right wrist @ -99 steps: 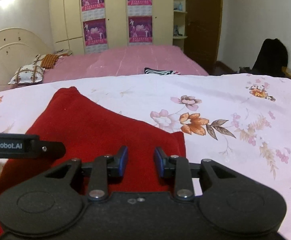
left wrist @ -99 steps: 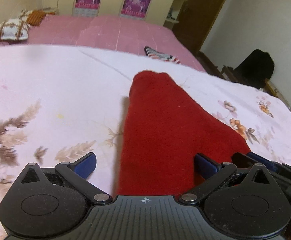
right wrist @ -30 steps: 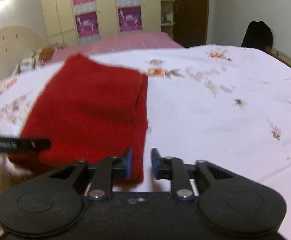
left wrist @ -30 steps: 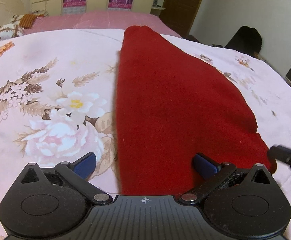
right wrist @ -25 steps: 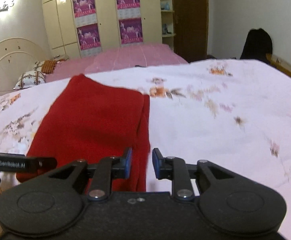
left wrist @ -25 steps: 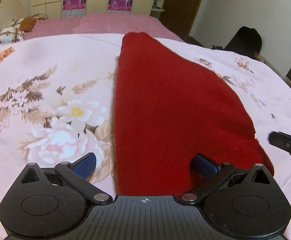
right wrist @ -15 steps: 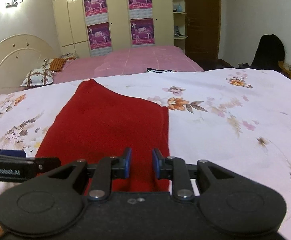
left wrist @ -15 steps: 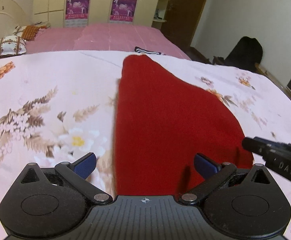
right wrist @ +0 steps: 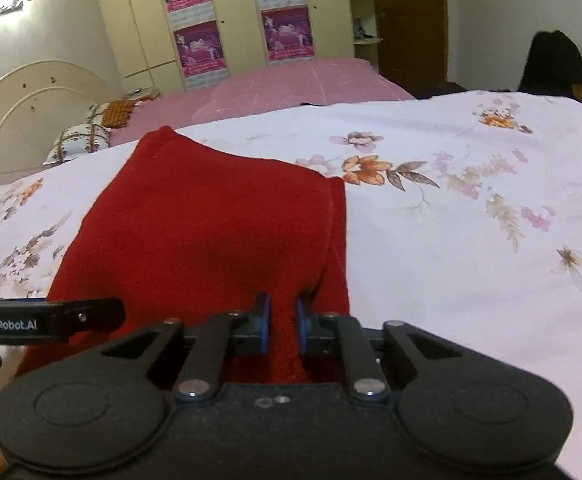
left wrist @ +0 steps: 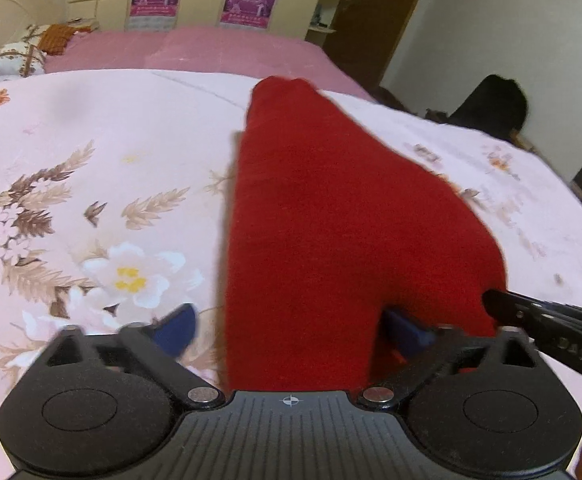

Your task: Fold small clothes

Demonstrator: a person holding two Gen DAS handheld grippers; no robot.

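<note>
The right gripper [right wrist: 282, 326] is pinching the folded red knit garment [right wrist: 211, 236]. The left gripper [left wrist: 291, 326], lettered "GenRobot.AI", is gaping wide around its edge on the floral bedsheet [right wrist: 471, 240].

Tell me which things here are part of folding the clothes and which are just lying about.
Part of the job:
red cloth
right tongs, shut on the cloth's near edge
left tongs, open around the cloth's near edge
floral sheet it lies on

Lying about:
pillow
posters
black bag
</note>
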